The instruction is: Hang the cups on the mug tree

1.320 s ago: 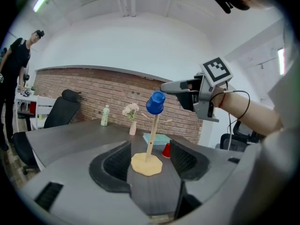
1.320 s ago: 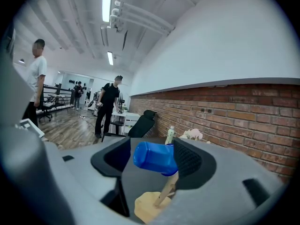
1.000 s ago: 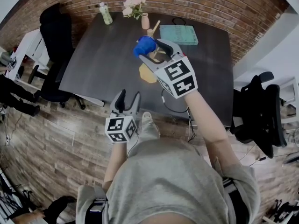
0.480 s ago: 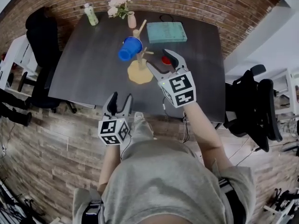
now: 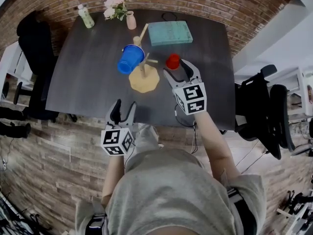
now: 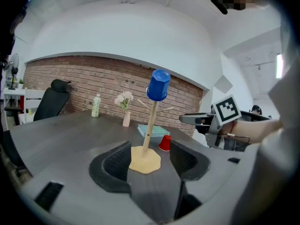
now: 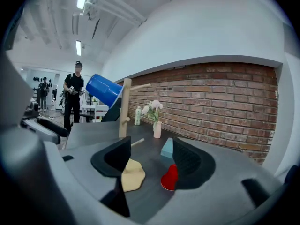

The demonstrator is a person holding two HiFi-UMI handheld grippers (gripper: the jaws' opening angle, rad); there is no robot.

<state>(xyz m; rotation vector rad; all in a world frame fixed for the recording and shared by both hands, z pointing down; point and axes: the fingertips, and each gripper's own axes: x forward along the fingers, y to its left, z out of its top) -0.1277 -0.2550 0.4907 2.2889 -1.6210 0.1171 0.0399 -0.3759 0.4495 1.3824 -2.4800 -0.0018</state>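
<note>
Red cup (image 5: 172,61) just ahead of R tool (image 5: 176,68)

1. A second ago the right gripper (image 5: 176,67) gripped the blue cup (image 5: 128,60) against the tree (image 5: 144,78), upper middle of the head view. Now the cup hangs tilted on a peg, free of the jaws.
2. The gripper has let go and drawn back to the right of the tree, jaws apart and empty.
3. It has come up to the red cup (image 5: 172,61), which now stands just ahead between the open jaws, nearer the right one.
4. The table (image 5: 88,72) has slid toward the upper left of the head view.
</note>
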